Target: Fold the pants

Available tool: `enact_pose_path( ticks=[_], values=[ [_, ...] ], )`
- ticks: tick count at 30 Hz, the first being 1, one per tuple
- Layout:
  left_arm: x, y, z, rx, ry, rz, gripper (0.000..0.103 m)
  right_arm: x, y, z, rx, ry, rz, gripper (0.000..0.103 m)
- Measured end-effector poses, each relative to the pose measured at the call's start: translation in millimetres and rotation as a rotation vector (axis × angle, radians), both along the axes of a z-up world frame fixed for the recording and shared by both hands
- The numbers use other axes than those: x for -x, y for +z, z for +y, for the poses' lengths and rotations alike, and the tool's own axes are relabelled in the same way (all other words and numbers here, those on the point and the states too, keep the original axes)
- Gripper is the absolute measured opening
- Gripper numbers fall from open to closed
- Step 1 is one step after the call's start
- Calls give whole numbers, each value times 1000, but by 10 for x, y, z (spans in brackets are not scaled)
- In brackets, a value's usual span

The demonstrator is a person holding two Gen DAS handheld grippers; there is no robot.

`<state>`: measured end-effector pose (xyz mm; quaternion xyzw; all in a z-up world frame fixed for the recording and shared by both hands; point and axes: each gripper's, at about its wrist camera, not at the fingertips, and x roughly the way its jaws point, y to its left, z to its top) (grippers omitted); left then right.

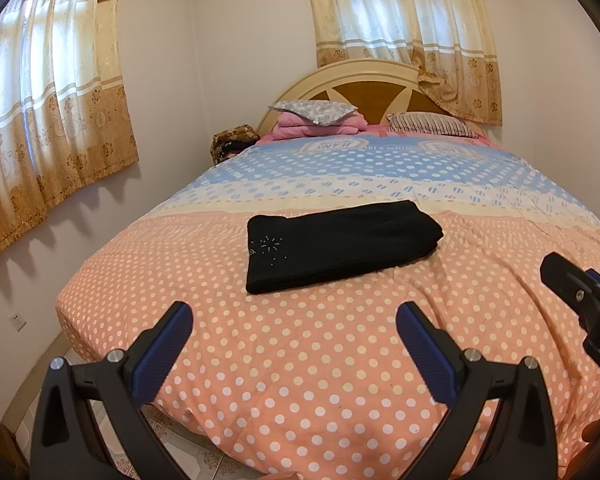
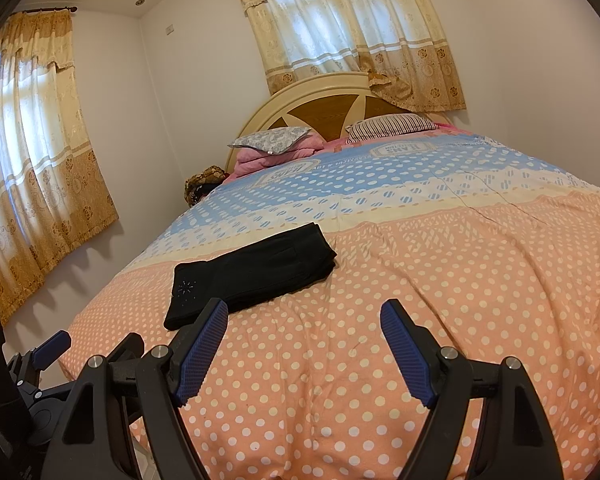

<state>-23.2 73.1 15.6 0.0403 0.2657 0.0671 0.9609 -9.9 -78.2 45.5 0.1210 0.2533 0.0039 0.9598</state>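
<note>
The black pants (image 1: 340, 246) lie folded into a compact rectangle on the orange polka-dot bedspread (image 1: 300, 360), with a small rhinestone pattern at their left end. They also show in the right wrist view (image 2: 252, 276). My left gripper (image 1: 294, 320) is open and empty, held back from the pants above the near part of the bed. My right gripper (image 2: 304, 318) is open and empty, to the right of and nearer than the pants. The right gripper shows at the right edge of the left wrist view (image 1: 580, 296), and the left gripper at the lower left of the right wrist view (image 2: 52, 344).
Pillows (image 1: 314, 112) and a folded pink blanket (image 1: 320, 126) lie by the headboard (image 1: 360, 80). Curtained windows (image 1: 52, 128) are on the left and back walls. The bed's left edge drops to a tiled floor (image 1: 188, 452). A brown bundle (image 1: 234, 142) sits beside the bed.
</note>
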Motion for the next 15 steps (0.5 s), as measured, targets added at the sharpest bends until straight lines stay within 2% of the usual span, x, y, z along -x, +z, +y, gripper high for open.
enact_pose_path(
  ticks=[9,15],
  values=[
    [-45,-31,-15,8,-19,22,103,-17,-16,0,6,3,8,80],
    [-26,-28,-39,5,-35,2,103,-32,-15,-28,7,4,7,80]
  ],
)
